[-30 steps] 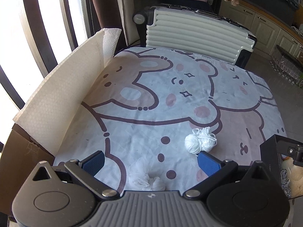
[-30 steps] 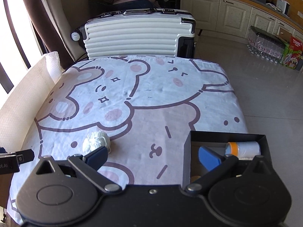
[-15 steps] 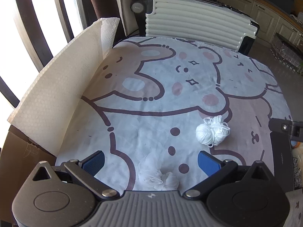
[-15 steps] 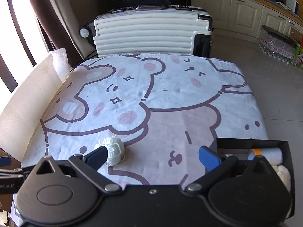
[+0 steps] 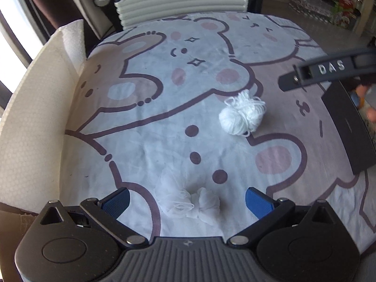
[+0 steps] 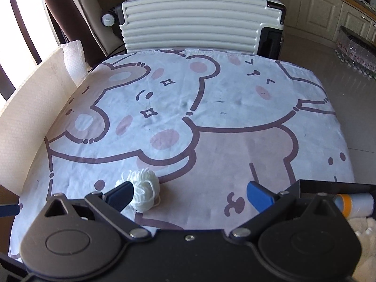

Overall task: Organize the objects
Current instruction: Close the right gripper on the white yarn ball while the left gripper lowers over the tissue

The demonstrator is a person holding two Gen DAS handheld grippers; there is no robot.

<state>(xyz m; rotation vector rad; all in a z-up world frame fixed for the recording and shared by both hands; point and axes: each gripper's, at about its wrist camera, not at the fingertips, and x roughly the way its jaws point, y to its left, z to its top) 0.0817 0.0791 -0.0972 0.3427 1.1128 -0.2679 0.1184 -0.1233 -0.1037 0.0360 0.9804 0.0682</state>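
A white yarn ball [image 5: 242, 115] lies on the bear-print cloth [image 5: 164, 89]. Closer in, a crumpled piece of white mesh fabric [image 5: 188, 202] sits between the blue pads of my left gripper [image 5: 188, 199], which is open. In the right wrist view the same yarn ball [image 6: 143, 195] rests just inside the left fingertip [image 6: 122, 193] of my right gripper [image 6: 189, 193], also open. A black box [image 6: 329, 185] at the right holds a white spool with an orange end [image 6: 354, 204]. The box's dark wall [image 5: 347, 129] shows at the right of the left wrist view.
A ribbed white suitcase [image 6: 199, 28] stands behind the table. A cream foam sheet [image 6: 30, 117] rises along the left edge, with a paper towel roll [image 6: 74, 63] at its far end. The right gripper's black bar [image 5: 329, 70] crosses the upper right of the left wrist view. Tiled floor [image 6: 352, 94] lies to the right.
Both grippers have moved forward and left. The yarn ball now sits by the right gripper's left fingertip. The mesh fabric has come further between the left gripper's pads.
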